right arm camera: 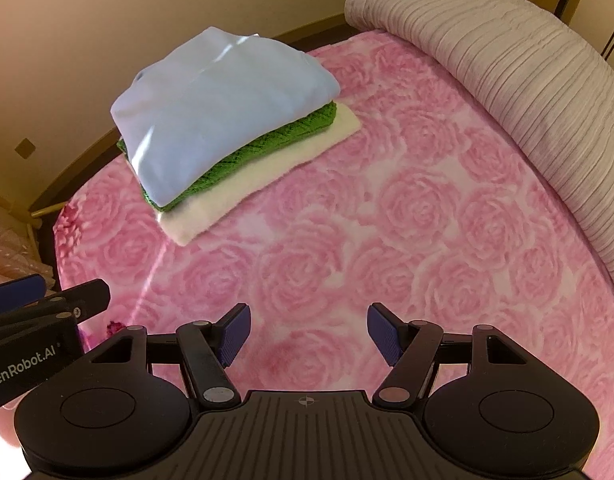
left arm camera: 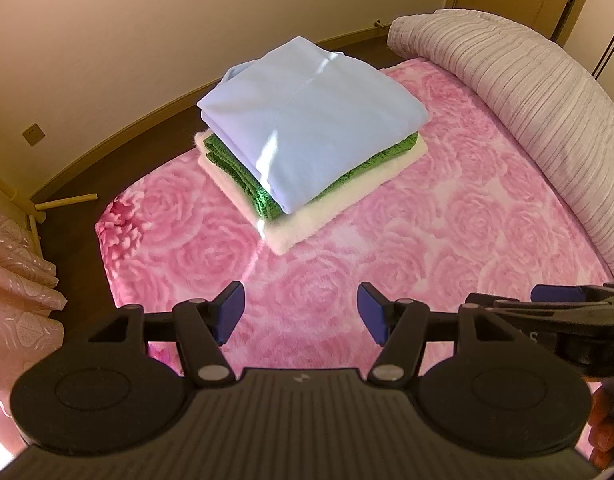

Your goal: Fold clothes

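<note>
Pink rose-patterned bed (left arm camera: 427, 240) is carrying everything I am watching: near its far left corner a folded stack is sitting, light blue garment (left arm camera: 307, 120) on green knit (left arm camera: 243, 172) on white cloth (left arm camera: 307, 224). My left gripper (left arm camera: 301, 312) and right gripper (right arm camera: 309, 334) are both hovering spread wide, holding nothing.

The bed with the fuzzy pink rose-pattern blanket (left arm camera: 447, 216) has lots of flat bare room in front of both sets of fingers. One thing stands in the way on it: a pile of three folded clothes, a light blue cloth (left arm camera: 307, 120) on top, a green knitted one (left arm camera: 263, 196) in the middle and a fluffy white one (left arm camera: 307, 228) at the bottom. The pile sits near the far left edge of the bed. A long rolled grey striped quilt (left arm camera: 547, 128) blocks the right side. Between pile and quilt runs a wide open strip of blanket.
</note>
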A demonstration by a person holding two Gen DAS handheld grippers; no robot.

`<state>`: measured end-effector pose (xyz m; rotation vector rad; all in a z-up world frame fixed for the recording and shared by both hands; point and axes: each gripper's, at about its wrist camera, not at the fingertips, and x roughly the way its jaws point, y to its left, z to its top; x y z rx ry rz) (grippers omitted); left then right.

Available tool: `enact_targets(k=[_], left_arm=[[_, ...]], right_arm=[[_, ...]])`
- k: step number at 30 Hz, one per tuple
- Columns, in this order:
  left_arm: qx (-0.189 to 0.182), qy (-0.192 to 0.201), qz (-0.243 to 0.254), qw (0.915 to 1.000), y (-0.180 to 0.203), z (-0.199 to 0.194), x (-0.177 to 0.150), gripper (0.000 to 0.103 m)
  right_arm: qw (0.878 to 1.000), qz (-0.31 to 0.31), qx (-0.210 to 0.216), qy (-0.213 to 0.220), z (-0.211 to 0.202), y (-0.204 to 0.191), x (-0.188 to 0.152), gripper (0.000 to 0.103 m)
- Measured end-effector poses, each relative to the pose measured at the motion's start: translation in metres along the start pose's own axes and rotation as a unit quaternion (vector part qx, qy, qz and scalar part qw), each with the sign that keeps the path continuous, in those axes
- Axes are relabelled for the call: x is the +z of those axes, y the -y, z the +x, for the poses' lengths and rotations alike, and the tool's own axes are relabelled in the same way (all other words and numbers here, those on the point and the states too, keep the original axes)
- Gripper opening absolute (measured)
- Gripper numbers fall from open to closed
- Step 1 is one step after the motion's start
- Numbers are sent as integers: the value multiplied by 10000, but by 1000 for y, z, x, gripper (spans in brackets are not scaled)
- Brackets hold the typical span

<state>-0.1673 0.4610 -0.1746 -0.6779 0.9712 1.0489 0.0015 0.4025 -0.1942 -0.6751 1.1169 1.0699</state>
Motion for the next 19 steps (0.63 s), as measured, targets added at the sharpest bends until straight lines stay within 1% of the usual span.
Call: enact_targets(k=[11,19], left_arm=[[20,144,52,9999,-3,-2,4,59],[-2,308,128,9994,-8,-13,6,59]], right_arm=[[10000,64,-36,-10,1,-1,1,68],[9998,178,-89,101,-13,-6,-4,68]])
